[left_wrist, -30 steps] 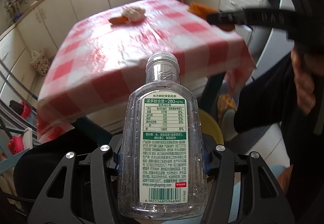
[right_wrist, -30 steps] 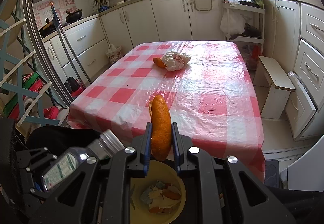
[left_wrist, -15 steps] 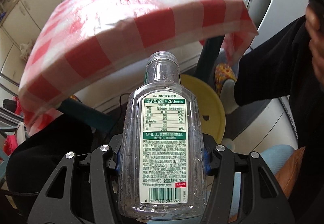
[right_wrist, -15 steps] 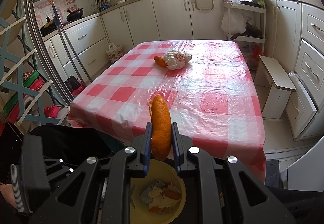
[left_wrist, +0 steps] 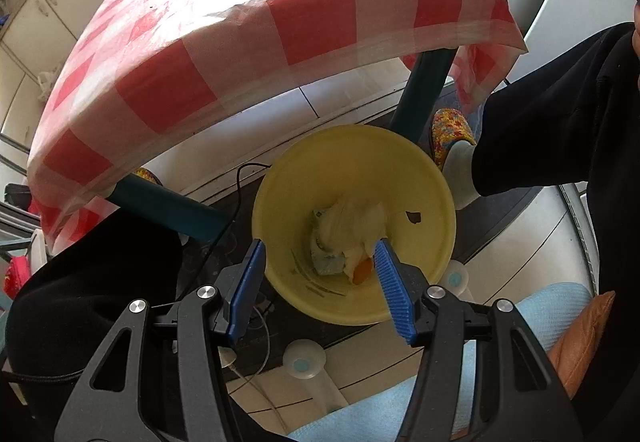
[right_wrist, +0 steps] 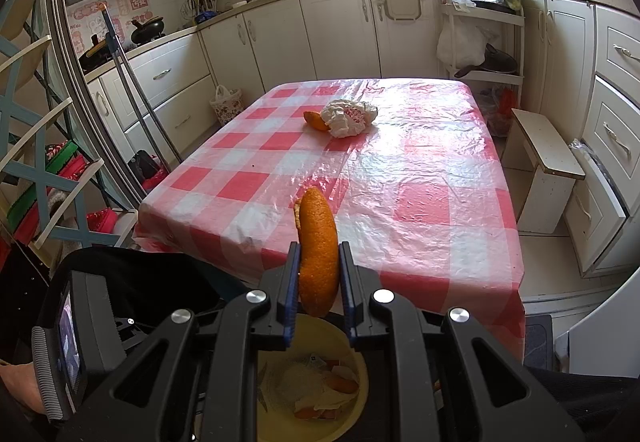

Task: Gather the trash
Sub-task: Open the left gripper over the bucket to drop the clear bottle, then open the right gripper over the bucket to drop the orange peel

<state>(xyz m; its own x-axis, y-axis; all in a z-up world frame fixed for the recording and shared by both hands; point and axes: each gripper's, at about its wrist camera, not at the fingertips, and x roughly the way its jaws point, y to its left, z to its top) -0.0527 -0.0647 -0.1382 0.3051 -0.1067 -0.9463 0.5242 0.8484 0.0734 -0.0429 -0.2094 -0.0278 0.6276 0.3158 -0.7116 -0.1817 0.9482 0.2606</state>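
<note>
The left gripper [left_wrist: 320, 274] points steeply down over a yellow bin [left_wrist: 424, 178] on the floor; its blue fingers [left_wrist: 394, 292] stand apart with nothing between them. A blurred pale shape lies in the bin over crumpled paper and an orange scrap [left_wrist: 362, 270]. The right gripper [right_wrist: 319, 284] tilts down toward the worktop [right_wrist: 420, 178], fingers clenched on an orange peel [right_wrist: 318, 254], low in the frame's centre, just above the bin [right_wrist: 348, 414]. The peel's long axis runs along the fingers, its tip pointing away toward the frame's top. At upper centre, on the checked cloth, a crumpled wrapper [right_wrist: 348, 116] touches another peel piece [right_wrist: 314, 121].
</note>
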